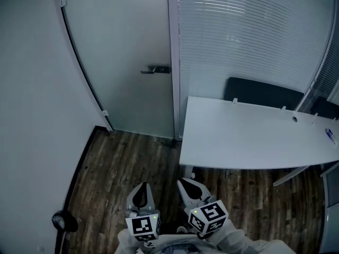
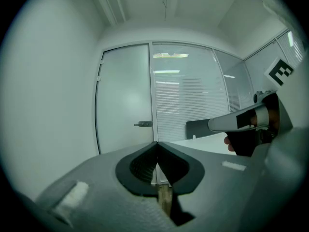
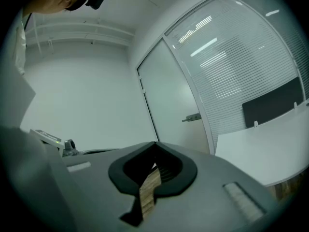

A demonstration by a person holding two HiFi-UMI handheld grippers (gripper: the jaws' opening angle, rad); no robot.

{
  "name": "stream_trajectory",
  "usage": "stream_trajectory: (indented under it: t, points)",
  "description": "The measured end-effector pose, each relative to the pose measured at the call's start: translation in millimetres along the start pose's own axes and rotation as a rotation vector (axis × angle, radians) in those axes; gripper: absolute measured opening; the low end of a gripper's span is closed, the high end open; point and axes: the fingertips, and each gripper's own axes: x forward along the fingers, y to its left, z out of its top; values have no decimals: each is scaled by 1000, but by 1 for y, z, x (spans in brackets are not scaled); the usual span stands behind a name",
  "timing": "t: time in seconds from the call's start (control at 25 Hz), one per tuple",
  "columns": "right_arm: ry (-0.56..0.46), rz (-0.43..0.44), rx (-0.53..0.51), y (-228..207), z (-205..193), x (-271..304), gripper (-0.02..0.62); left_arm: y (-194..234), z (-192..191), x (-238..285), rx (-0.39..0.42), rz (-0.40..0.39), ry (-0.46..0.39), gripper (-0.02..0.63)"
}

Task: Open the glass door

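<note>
Glass door [image 1: 119,46] handle [image 1: 157,69] lies straight ahead of left gripper [image 1: 141,188], well apart, lever horizontal; right gripper [image 1: 186,183] slightly farther; both clenched, empty.

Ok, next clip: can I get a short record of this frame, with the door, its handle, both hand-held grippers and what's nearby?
door: frosted glass door, closed
handle: lever handle at the door's right edge, untouched
left hand-held gripper: shut, empty, well short of the door
right hand-held gripper: shut, empty, beside the left one
nearby: white desk to the right of the door, dark panel behind it
stage: door not yet reached
</note>
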Motion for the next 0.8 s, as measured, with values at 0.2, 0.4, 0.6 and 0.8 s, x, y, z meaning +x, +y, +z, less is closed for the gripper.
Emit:
stream_trajectory:
  t: [0.2, 0.4, 0.6, 0.8]
  points:
    - [7, 5, 4, 0, -2, 3, 4, 6, -4, 1, 2, 15, 2, 5]
    - [23, -4, 1, -4, -7, 21, 4, 17, -8, 18, -24, 15, -2, 5]
    - [30, -27, -9, -13, -3, 58, 4, 38, -7, 53, -10, -9, -9, 5]
    - [40, -30, -12, -12, 4, 116, 4, 78, -3, 96, -6, -21, 4, 5]
